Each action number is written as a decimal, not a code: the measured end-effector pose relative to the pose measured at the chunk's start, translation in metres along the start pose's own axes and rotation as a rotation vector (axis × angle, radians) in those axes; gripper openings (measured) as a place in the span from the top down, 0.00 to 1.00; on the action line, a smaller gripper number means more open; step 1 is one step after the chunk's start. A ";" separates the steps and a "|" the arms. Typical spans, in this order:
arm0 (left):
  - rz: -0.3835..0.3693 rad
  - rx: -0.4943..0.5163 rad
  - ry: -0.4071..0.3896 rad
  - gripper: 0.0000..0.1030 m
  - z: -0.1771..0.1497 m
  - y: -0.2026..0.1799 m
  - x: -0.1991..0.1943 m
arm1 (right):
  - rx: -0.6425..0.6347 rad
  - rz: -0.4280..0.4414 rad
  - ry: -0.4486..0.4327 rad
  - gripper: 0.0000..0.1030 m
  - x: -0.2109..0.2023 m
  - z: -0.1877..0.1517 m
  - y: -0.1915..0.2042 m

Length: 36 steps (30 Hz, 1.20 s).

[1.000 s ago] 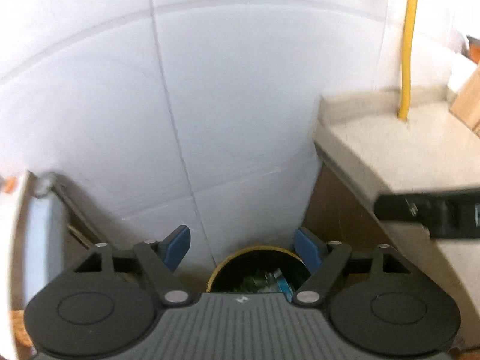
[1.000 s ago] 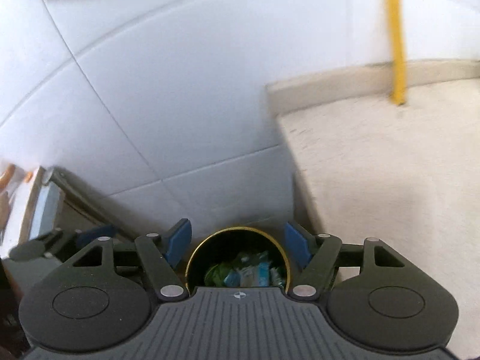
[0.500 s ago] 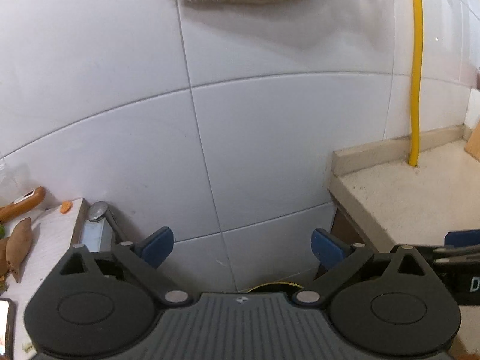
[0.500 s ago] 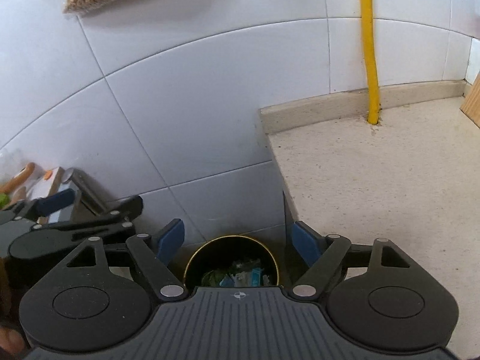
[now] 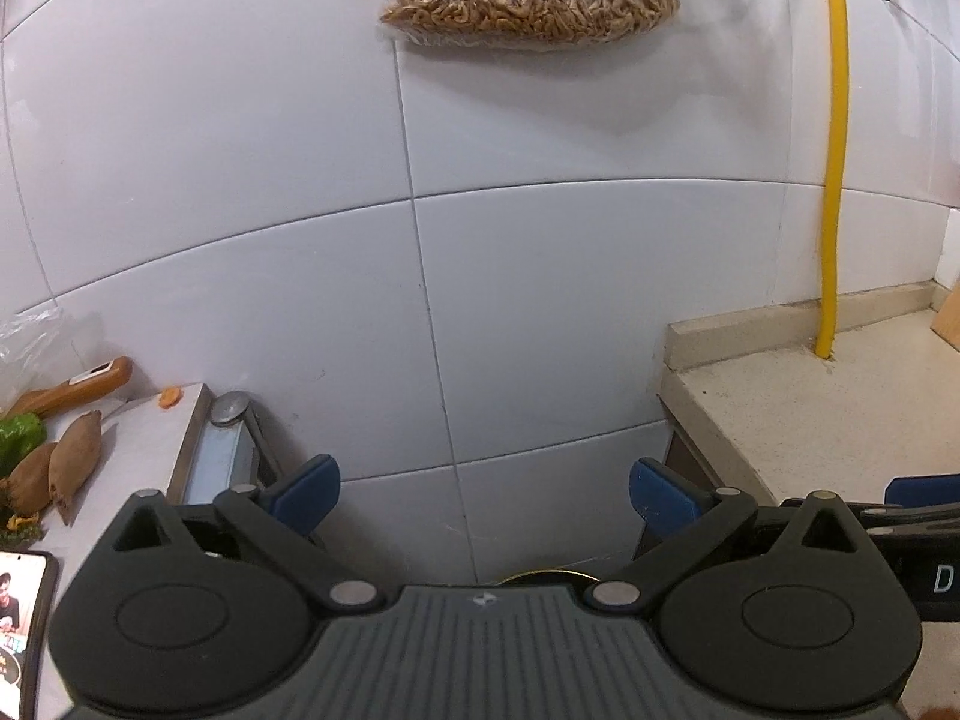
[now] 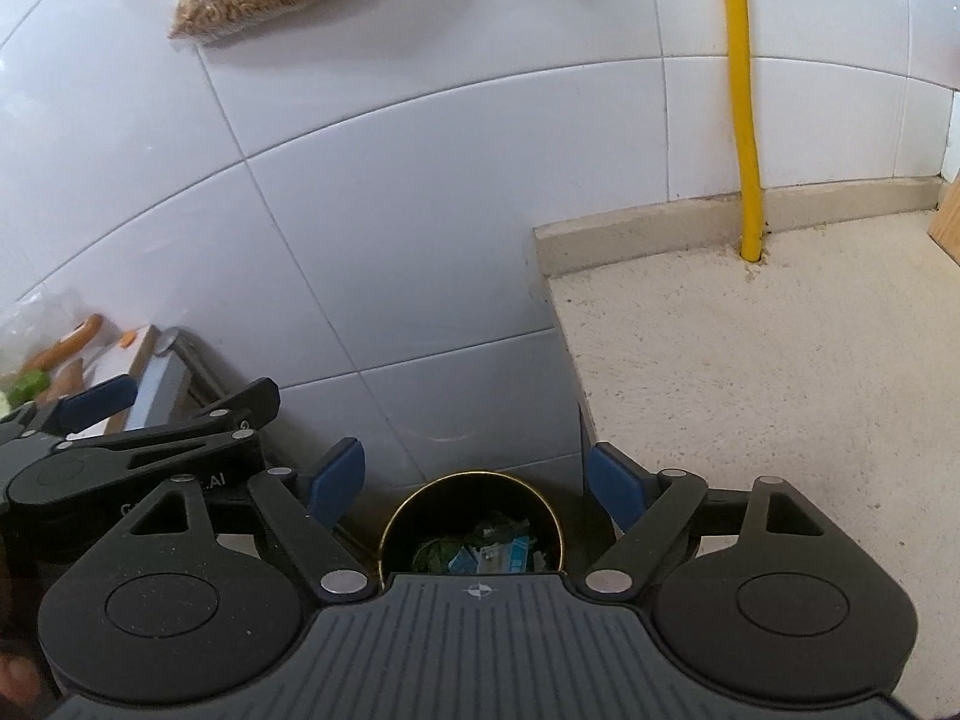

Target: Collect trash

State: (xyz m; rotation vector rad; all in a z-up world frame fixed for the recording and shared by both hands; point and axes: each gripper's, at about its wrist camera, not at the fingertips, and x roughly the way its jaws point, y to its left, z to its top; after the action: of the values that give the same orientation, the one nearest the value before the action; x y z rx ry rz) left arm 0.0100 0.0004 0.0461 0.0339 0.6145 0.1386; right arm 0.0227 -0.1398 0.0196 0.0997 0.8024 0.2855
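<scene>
A round black trash bin with a gold rim (image 6: pixel 474 480) stands on the floor below, between the steel table and the stone counter. It holds green and blue scraps (image 6: pixel 486 552). My right gripper (image 6: pixel 477 477) is open and empty, high above the bin. My left gripper (image 5: pixel 483 492) is open and empty, facing the white tiled wall; only a sliver of the bin's rim (image 5: pixel 546 573) shows under it. The left gripper also shows at the left of the right wrist view (image 6: pixel 120 420).
A beige stone counter (image 6: pixel 750 360) lies to the right with a yellow pipe (image 6: pixel 744 120) rising from it. A steel table (image 5: pixel 198 456) on the left carries sweet potatoes (image 5: pixel 72 462), a green pepper (image 5: pixel 18 438) and a phone (image 5: pixel 24 618). A bag of dried food (image 5: pixel 528 6) hangs on the wall.
Both grippers have risen and tilted up from the bin toward the wall. The bin has slid almost out of the left view. Both stay open and empty.
</scene>
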 end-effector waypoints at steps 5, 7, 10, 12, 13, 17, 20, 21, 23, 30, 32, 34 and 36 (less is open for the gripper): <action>-0.021 -0.006 -0.033 0.03 -0.007 0.001 -0.017 | 0.010 0.010 -0.010 0.16 -0.010 -0.005 -0.002; -0.048 -0.027 -0.054 0.03 -0.011 0.004 -0.024 | 0.016 0.015 -0.016 0.15 -0.015 -0.008 -0.003; -0.088 -0.059 -0.048 0.03 -0.013 0.008 -0.030 | 0.022 0.017 -0.030 0.15 -0.024 -0.012 -0.005; -0.100 -0.071 -0.050 0.03 -0.015 0.008 -0.033 | 0.018 0.004 -0.038 0.15 -0.029 -0.014 -0.006; -0.098 -0.067 -0.048 0.03 -0.015 0.006 -0.033 | 0.018 -0.003 -0.041 0.15 -0.030 -0.016 -0.007; -0.087 -0.051 -0.046 0.03 -0.018 -0.001 -0.038 | 0.032 -0.021 -0.054 0.15 -0.035 -0.020 -0.012; -0.077 -0.047 -0.051 0.03 -0.020 -0.005 -0.043 | 0.041 -0.051 -0.058 0.15 -0.036 -0.021 -0.016; -0.080 -0.047 -0.051 0.04 -0.021 -0.006 -0.044 | 0.047 -0.048 -0.053 0.15 -0.036 -0.022 -0.018; -0.097 -0.052 -0.038 0.04 -0.019 -0.005 -0.044 | 0.052 -0.045 -0.051 0.15 -0.037 -0.023 -0.021; -0.135 -0.074 -0.036 0.04 -0.021 -0.002 -0.050 | 0.044 -0.027 -0.057 0.13 -0.045 -0.025 -0.026; -0.129 -0.051 -0.030 0.04 -0.021 -0.003 -0.050 | 0.039 -0.023 -0.055 0.12 -0.046 -0.025 -0.026; -0.134 -0.046 -0.017 0.04 -0.020 -0.003 -0.049 | 0.032 -0.030 -0.053 0.12 -0.046 -0.027 -0.024; -0.137 -0.053 -0.011 0.04 -0.022 -0.003 -0.049 | 0.035 -0.028 -0.049 0.12 -0.045 -0.028 -0.025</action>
State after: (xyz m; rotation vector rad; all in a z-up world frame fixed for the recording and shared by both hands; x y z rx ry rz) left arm -0.0418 -0.0096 0.0563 -0.0582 0.5997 0.0220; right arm -0.0219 -0.1773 0.0266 0.1279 0.7600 0.2423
